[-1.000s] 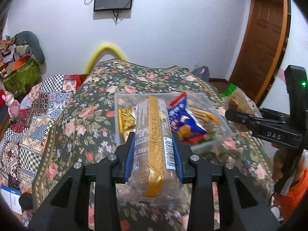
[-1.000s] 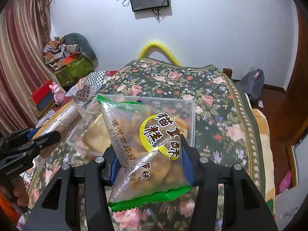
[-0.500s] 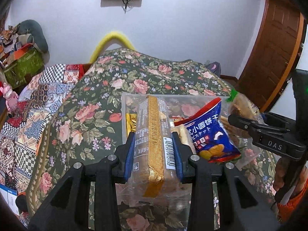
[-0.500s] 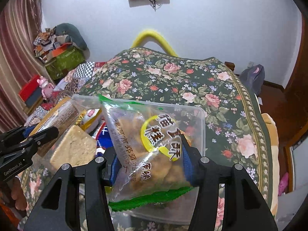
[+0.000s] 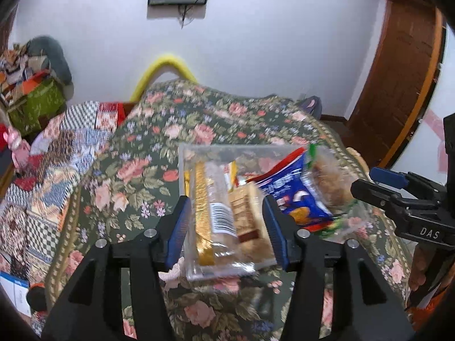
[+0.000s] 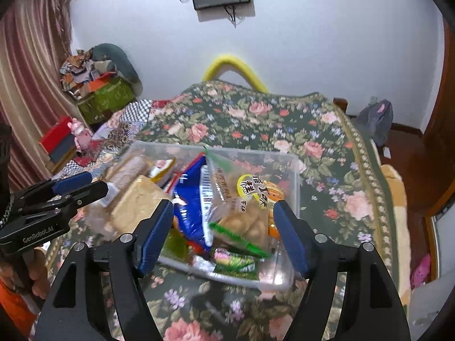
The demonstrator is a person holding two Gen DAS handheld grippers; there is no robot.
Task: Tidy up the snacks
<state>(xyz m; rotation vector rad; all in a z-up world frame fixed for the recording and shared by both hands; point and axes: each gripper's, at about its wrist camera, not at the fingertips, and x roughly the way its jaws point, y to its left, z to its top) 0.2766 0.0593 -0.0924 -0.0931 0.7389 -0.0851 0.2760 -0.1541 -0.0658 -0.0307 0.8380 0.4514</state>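
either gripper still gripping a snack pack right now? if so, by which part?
Neither. Both jaws have just been opening: the left gripper stands clear of the gold-striped pack, the right gripper clear of the green-edged bag, both over the clear bin.

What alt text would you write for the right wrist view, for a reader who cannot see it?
The right gripper, its jaws just opened, hovers over a clear plastic bin of snacks on a floral bedspread. A green-edged pastry bag lies between the jaws, free of both pads, beside a blue biscuit bag. The left gripper reaches in from the left edge.
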